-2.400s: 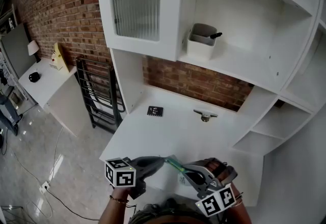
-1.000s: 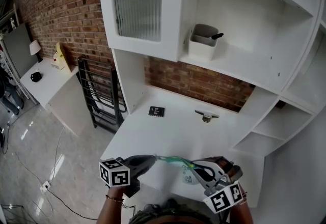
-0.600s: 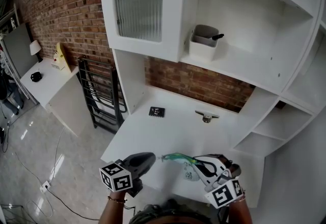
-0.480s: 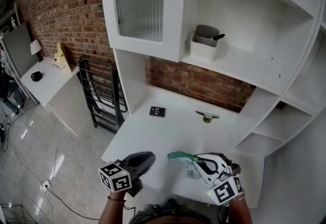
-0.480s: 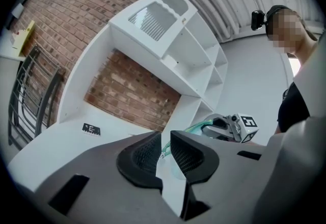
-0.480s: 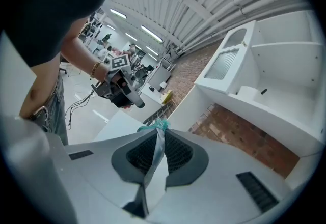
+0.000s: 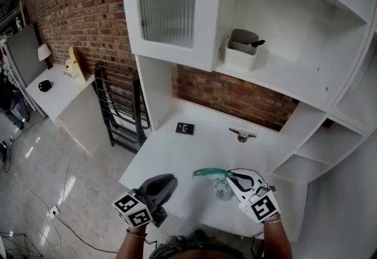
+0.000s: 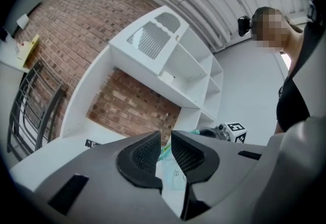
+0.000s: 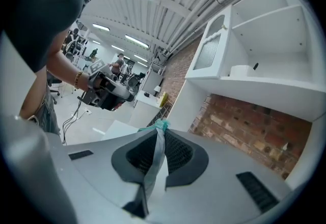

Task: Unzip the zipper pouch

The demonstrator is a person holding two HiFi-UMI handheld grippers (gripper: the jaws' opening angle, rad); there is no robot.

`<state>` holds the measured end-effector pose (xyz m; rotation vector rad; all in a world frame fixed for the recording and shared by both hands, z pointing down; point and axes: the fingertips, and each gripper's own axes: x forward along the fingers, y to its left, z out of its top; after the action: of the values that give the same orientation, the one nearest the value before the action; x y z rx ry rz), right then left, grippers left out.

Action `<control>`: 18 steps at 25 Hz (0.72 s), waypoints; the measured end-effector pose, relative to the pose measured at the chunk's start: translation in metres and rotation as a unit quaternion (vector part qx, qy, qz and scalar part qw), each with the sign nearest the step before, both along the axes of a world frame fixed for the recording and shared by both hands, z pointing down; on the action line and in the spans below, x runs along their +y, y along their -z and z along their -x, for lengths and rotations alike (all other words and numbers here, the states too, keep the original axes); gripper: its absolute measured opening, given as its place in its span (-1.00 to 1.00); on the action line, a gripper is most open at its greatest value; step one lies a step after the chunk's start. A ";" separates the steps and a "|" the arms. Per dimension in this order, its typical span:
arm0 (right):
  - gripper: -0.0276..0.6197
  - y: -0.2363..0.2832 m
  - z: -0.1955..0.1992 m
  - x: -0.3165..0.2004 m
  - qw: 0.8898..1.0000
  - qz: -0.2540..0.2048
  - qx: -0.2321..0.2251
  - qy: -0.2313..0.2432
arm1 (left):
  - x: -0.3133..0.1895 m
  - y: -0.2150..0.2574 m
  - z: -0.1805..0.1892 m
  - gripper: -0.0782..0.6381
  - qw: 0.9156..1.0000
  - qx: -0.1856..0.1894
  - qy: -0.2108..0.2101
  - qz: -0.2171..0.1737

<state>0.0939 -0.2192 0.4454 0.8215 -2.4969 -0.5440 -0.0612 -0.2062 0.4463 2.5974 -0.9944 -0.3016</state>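
The zipper pouch (image 7: 219, 186) is pale and translucent with a teal zipper edge (image 7: 206, 173). It hangs over the desk's front edge from my right gripper (image 7: 233, 177), which is shut on its fabric (image 9: 155, 162); the teal edge (image 9: 162, 125) pokes past the pads. My left gripper (image 7: 170, 181) is to the left, apart from the pouch. Its jaws have just been opening and now stand a narrow gap apart (image 8: 165, 144), with nothing between them. The pouch (image 8: 173, 174) shows beyond the gap, with the right gripper (image 8: 219, 131) behind it.
On the white desk (image 7: 177, 155) lie a small black square (image 7: 184, 128) and a metal cleat (image 7: 241, 134) near the brick back wall. A white cup (image 7: 241, 50) with a black pen stands on the shelf above. A black rack (image 7: 118, 110) stands left of the desk.
The left gripper has let go of the pouch's teal end and drawn back toward the lower left. The right gripper has carried the pouch a little to the right and rolled.
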 end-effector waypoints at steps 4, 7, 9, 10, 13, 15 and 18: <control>-0.83 -0.002 0.007 -0.016 0.999 0.018 -0.041 0.003 | 0.001 0.012 0.016 -0.69 0.998 0.002 0.049 -0.040; -0.83 -0.006 0.012 -0.029 0.996 0.038 -0.080 -0.004 | 0.002 0.013 0.023 -0.72 0.997 -0.010 0.062 -0.048; -0.83 -0.011 0.015 -0.039 0.992 0.056 -0.108 -0.010 | 0.002 0.013 0.029 -0.73 0.996 -0.015 0.070 -0.049; -0.83 -0.013 0.017 -0.045 0.991 0.064 -0.121 -0.013 | 0.003 0.013 0.031 -0.74 0.996 -0.015 0.073 -0.048; -0.83 -0.024 0.024 -0.061 0.986 0.086 -0.139 -0.020 | 0.006 0.011 0.038 -0.76 0.996 -0.013 0.081 -0.044; -0.83 -0.034 0.030 -0.070 0.985 0.099 -0.141 -0.024 | 0.006 0.010 0.043 -0.76 0.995 -0.014 0.084 -0.042; -0.83 -0.048 0.037 -0.085 0.982 0.119 -0.145 -0.029 | 0.006 0.007 0.049 -0.76 0.995 -0.019 0.086 -0.044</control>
<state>0.0571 -0.3039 0.4937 0.9290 -2.7193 -0.1062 -0.1100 -0.1999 0.4394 2.6084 -1.2494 -0.3482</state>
